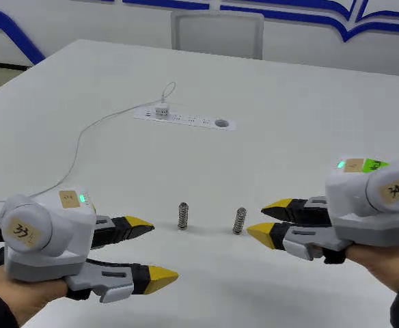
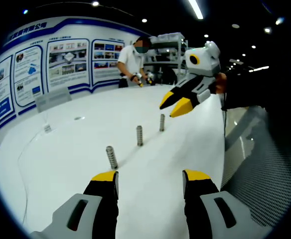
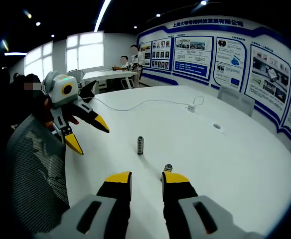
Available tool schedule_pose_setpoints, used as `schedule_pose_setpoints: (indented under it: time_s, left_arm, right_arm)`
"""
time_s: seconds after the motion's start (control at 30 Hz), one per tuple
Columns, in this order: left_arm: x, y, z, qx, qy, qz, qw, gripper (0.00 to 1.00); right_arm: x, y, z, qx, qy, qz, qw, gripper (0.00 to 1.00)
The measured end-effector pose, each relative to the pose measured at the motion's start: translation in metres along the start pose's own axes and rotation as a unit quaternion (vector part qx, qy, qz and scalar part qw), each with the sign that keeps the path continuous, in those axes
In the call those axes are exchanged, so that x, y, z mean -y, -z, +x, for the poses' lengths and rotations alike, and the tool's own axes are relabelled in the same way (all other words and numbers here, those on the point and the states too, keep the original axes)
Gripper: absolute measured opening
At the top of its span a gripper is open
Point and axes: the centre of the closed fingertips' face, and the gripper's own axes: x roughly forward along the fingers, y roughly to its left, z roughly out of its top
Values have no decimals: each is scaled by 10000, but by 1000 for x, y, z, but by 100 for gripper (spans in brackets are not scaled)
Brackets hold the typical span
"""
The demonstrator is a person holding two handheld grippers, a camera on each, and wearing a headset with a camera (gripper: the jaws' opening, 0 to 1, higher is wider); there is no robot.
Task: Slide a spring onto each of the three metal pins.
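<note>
Table: white workbench [image 1: 288,109], broad and mostly bare; its near edge is cut off beneath the grippers.
Left gripper [image 1: 160,249]: nearest, low left in the head view. It is held by a hand [image 1: 22,301] that runs out of frame. The yellow-tipped jaws stand wide apart with nothing between them.
Right gripper [image 1: 259,219]: low right in the head view, with its hand and sleeve cut by the frame edge. The jaws are parted by a narrower gap and grip nothing, and the tips point inward along the table.
Springs [image 2: 139,135]: the left gripper view has three upright coils in a row on the table, running from just past the left jaw toward the right gripper's tips. The head view has two of them between the two sets of tips, one just beside the right gripper's lower tip. In the right gripper view one stands just beyond the gap in the jaws, its lower part hidden by the tips.
Pins: too small to make out inside the coils.
Power strip [image 1: 186,118]: a flat white strip lying mid-table, well beyond the springs; its sockets are blurred.
Plug [image 1: 161,111]: a small white block seated in the strip.
Cable [image 1: 83,137]: thin and white. It loops at the plug, then trails left off the frame.
Chair [image 1: 216,31]: pale backrest at the far table edge, top cut off.
Wall panels [image 3: 210,50]: blue-and-white boards, text unreadable.
Person [image 2: 133,62]: in a white top, standing beyond the table's far end, small and soft.
</note>
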Motion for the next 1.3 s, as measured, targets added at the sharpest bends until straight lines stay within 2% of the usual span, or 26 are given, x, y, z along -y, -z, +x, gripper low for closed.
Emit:
schedule_pose_setpoints:
  time_s: [0.2, 0.4, 0.5, 0.83, 1.3]
  left_arm:
    - [1, 1, 1, -16, 11, 5, 10000, 53]
    - [3, 1, 1, -38, 33, 18, 10000, 53]
    - [3, 1, 1, -38, 24, 10, 10000, 53]
    - [3, 4, 2, -67, 16, -2, 10000, 53]
    - [3, 7, 3, -104, 27, -42, 9999, 54]
  right_arm:
    - [10, 12, -19, 122, 132, 120, 9998, 27]
    - [26, 27, -36, 227, 394, 363, 9983, 29]
    - [30, 34, -42, 213, 454, 328, 9982, 31]
    - [35, 62, -47, 119, 490, 439, 9978, 42]
    - [39, 77, -56, 174, 549, 493, 9971, 59]
